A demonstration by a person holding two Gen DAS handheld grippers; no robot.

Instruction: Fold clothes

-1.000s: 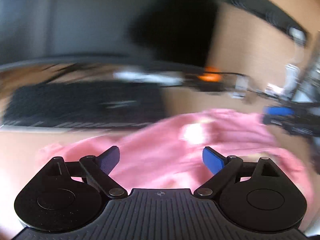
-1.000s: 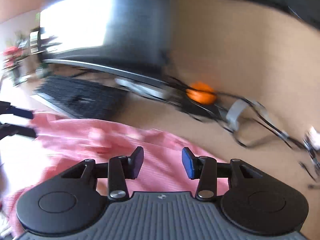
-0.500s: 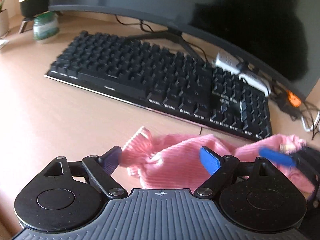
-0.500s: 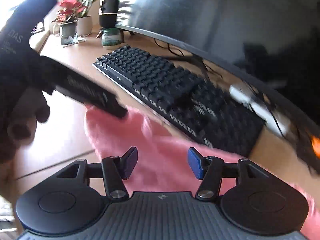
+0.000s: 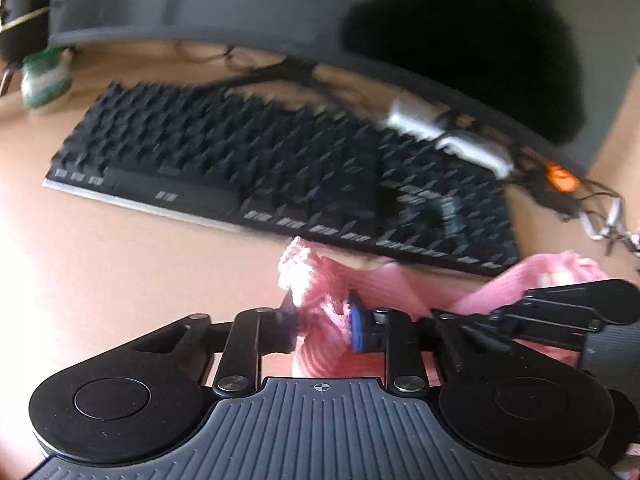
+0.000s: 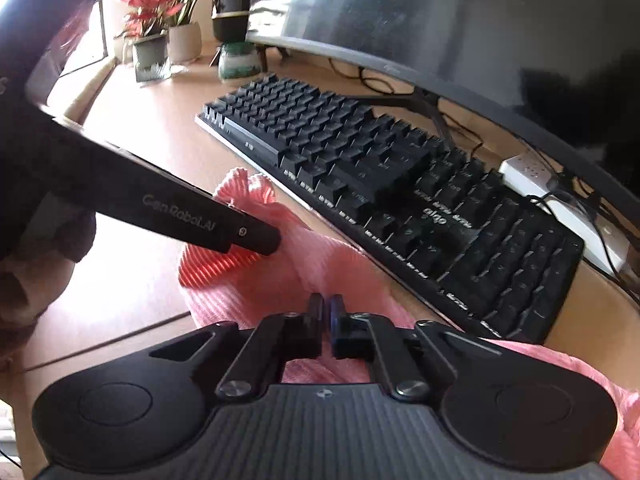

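A pink ribbed garment (image 5: 384, 284) lies crumpled on the wooden desk (image 5: 120, 272), right in front of a black keyboard (image 5: 260, 160). My left gripper (image 5: 322, 316) is closing, and its pads squeeze a bunched-up edge of the cloth. In the right wrist view the garment (image 6: 256, 280) spreads under my right gripper (image 6: 326, 312), whose fingers are shut on a raised ridge of the fabric. One of the left gripper's fingers (image 6: 248, 232) reaches in from the left and presses the garment's far corner.
The keyboard (image 6: 380, 168) runs along the garment's far edge, under a curved monitor (image 6: 440, 20). A white power strip (image 6: 560, 192) and cables lie at the right. Potted plants (image 6: 148, 20) and a green jar (image 6: 238, 60) stand at the far left. A hand (image 6: 24, 280) is at the left.
Both grippers went from open to closed on the pink garment. Earlier they swung left across the desk, from the cable side toward the keyboard, then settled.
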